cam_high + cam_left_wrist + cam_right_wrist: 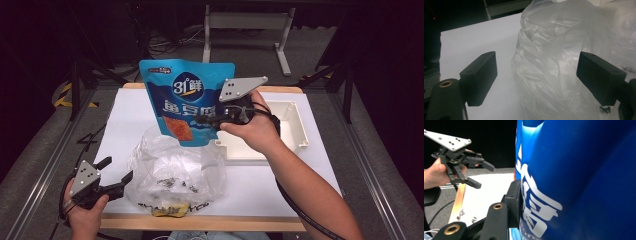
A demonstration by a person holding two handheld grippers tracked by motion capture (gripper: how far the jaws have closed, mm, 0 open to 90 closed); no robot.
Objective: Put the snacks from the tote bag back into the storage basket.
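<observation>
Above the table (pixel 125 112), right gripper (pixel 207 120) holds pouch (pixel 185 97) upright.

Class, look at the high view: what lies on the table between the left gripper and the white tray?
The crumpled clear plastic bag lies between the left gripper and the white tray.

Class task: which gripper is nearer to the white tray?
Right. The right gripper, clamping the blue pouch, hangs just left of the white tray; the left gripper sits beyond the plastic bag.

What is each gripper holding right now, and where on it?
The right gripper is clamped on the blue snack pouch at its lower right edge, lifted above the clear plastic bag. The left gripper is open beside that bag, holding nothing.
</observation>
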